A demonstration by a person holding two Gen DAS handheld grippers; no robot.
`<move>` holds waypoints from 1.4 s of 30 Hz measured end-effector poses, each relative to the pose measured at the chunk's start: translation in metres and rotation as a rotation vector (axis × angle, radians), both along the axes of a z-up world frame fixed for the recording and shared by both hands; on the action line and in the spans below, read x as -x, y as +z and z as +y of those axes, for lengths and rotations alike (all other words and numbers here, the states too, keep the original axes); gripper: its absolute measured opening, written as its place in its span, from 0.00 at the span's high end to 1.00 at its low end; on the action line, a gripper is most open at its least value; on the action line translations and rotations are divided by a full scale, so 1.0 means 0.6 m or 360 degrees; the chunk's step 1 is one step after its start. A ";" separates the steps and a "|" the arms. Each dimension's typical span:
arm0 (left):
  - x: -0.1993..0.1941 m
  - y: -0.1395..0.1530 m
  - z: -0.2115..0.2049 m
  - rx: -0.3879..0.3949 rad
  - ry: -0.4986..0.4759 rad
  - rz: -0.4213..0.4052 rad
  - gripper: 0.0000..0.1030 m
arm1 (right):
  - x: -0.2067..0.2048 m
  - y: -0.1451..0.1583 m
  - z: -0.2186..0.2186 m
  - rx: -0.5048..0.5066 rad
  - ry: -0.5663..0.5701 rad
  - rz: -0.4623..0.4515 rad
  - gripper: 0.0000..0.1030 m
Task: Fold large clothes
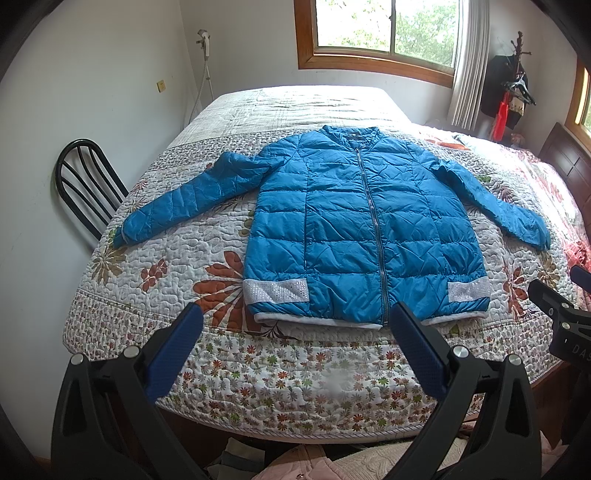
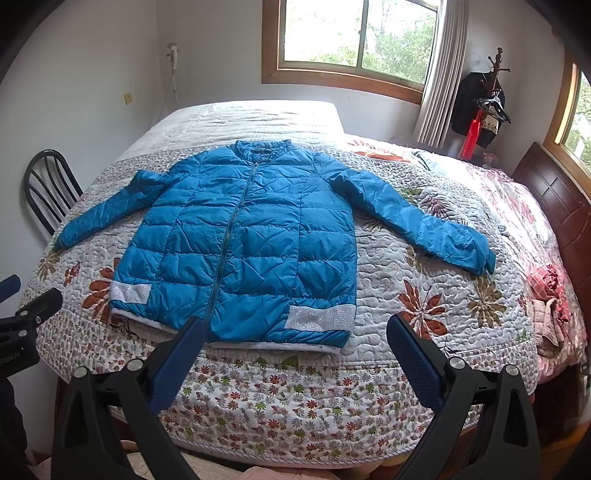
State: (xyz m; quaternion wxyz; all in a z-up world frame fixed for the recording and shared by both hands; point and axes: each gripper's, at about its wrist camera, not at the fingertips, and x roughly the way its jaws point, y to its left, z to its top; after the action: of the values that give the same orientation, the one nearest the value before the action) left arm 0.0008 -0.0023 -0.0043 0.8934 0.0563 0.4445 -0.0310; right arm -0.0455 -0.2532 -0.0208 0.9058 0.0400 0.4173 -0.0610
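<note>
Blue quilted puffer jacket (image 1: 354, 221) lies flat, front up, on the floral quilted bedspread (image 1: 184, 266) near the bed's near edge, zipped shut down the centre, collar toward the far side, hem nearest the cameras. Shiny crinkled nylon shell, horizontal stitched baffles, grey metal zipper (image 1: 373, 221), white sequinned strips at both lower corners (image 1: 275, 291), pale lining peeking out under the hem. Both sleeves are spread outward and angled down: left sleeve (image 1: 177, 199) toward the black metal chair (image 1: 88, 181), right sleeve (image 2: 424, 225) toward the dark wooden headboard (image 2: 554, 206). Bedspread is white cotton-look with wavy stitching, rust and olive flower prints, small-flower border along the near edge. Left gripper (image 1: 295, 325) hovers just off the near bed edge, fingers spread wide, blue textured pads (image 1: 173, 354) bare, nothing between them, the jacket's hem seen in the gap. Right gripper (image 2: 295, 332) likewise spread wide and empty, aimed at the hem's right corner, not touching cloth. Wood-framed window (image 1: 384, 33) on far wall, grey curtain (image 1: 467, 66) beside it, coat stand with dark clothes (image 2: 480, 103) in the far right corner. Crumpled pink-red fabric (image 2: 546, 295) sits at the bed's right edge.
</note>
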 end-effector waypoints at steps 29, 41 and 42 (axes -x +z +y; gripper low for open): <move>-0.003 0.008 0.001 -0.0005 0.0000 -0.0006 0.03 | -0.006 0.004 0.001 0.0001 0.0018 -0.0004 0.04; -0.064 -0.001 -0.023 0.0002 -0.0044 0.0023 0.03 | -0.049 -0.022 -0.070 -0.0203 -0.0043 -0.0007 0.04; -0.074 -0.002 -0.028 -0.0003 -0.0052 0.0017 0.03 | -0.057 -0.028 -0.091 -0.0238 -0.0065 -0.0021 0.04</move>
State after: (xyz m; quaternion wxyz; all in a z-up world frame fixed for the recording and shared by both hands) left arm 0.0455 -0.0192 -0.0057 0.8904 0.0641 0.4483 -0.0456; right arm -0.0116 -0.3076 -0.0378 0.9016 0.1164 0.4138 -0.0478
